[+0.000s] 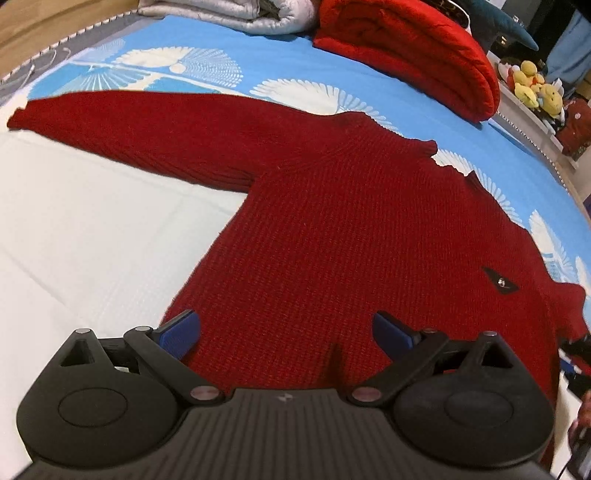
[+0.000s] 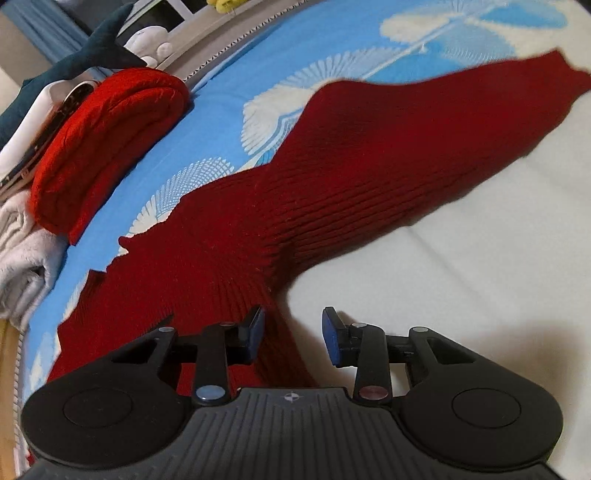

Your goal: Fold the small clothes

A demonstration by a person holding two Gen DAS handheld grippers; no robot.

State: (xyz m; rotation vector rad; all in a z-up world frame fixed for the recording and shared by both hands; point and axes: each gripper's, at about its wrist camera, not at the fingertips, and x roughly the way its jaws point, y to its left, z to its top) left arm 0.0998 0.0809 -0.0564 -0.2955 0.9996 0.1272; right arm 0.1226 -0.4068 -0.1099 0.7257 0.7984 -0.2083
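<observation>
Dark red knit sweater (image 1: pixel 351 236) lies flat on the bed, one sleeve (image 1: pixel 140 136) stretched out left over the white sheet (image 1: pixel 74 240), small black patch (image 1: pixel 499 281) on its chest. Left gripper (image 1: pixel 286 334) hovers over the hem, jaws wide apart. Folded red blanket (image 1: pixel 413 55) and grey quilt (image 1: pixel 240 14) sit at the far end of the blue patterned cover (image 1: pixel 280 62).

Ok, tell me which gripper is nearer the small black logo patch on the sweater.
Left. The left gripper hovers open over the sweater's body, with the patch just ahead. The right gripper is at the sweater's side edge; no patch shows there.
</observation>
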